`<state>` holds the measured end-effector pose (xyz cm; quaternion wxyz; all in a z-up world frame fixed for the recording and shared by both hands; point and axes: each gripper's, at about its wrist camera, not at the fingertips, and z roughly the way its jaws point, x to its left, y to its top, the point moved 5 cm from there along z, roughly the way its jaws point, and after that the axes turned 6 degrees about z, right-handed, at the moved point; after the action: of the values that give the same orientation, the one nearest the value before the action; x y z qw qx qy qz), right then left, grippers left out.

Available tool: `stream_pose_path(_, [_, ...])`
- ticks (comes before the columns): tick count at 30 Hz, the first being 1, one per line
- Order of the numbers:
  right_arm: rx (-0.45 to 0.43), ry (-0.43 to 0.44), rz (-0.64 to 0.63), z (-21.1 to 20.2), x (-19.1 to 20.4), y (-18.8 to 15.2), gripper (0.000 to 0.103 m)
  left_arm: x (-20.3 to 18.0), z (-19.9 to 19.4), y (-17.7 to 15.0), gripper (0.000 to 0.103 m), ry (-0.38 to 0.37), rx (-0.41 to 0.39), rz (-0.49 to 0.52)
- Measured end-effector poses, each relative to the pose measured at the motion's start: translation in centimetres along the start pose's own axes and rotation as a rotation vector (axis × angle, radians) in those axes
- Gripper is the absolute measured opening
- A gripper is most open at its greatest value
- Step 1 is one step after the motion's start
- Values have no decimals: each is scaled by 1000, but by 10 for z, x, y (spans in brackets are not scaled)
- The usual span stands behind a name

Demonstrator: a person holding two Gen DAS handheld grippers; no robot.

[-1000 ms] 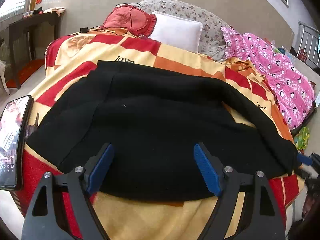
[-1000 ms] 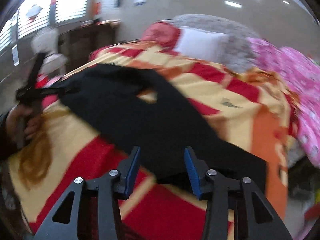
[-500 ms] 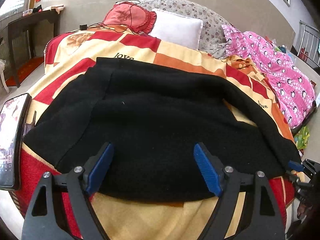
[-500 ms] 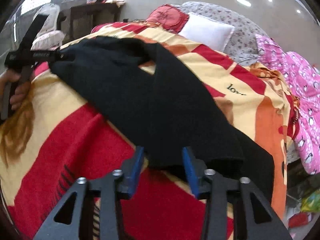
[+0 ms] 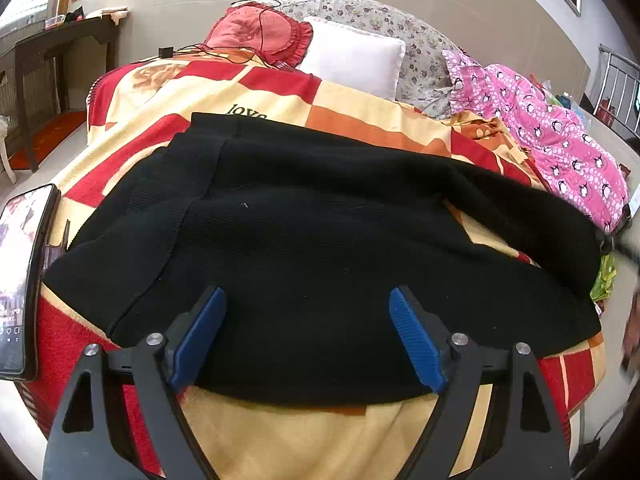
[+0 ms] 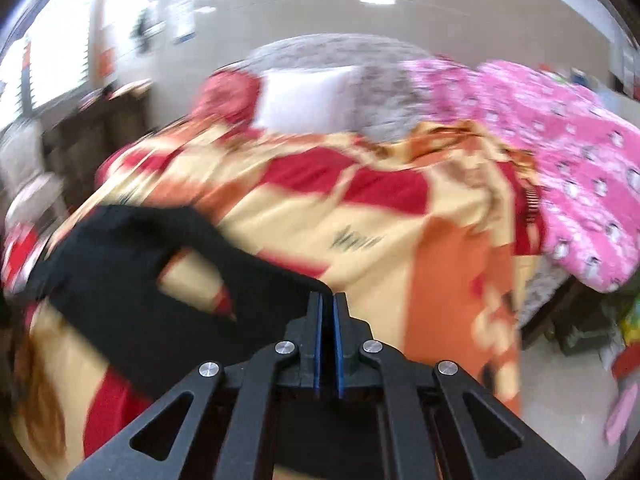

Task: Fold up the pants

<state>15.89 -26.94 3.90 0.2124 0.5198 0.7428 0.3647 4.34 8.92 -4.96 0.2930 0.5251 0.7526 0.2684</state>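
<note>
The black pants (image 5: 320, 248) lie across the blanket (image 5: 280, 432) on the bed, one leg already laid over the other, so the folding is only begun. The left gripper (image 5: 308, 336) hovers spread above the waist end. The right gripper (image 6: 328, 304), open a second ago, is now pressed together on the leg end and lifting it.

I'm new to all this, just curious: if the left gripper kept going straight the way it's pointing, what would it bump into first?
Most likely the black pants: the open left gripper points down at them, spread over the blanket. How near is unclear.
</note>
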Motion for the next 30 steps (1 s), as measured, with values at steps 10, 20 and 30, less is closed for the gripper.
stream_pose_path(10, [107, -160, 246, 78, -58, 85, 4, -2, 0, -1, 85, 2, 2, 5])
stream_pose_path(20, [35, -327, 169, 123, -58, 87, 15, -4, 0, -1, 87, -2, 4, 8])
stream_pose_path(30, [16, -188, 171, 87, -24, 13, 26, -4, 0, 0, 87, -8, 5, 4])
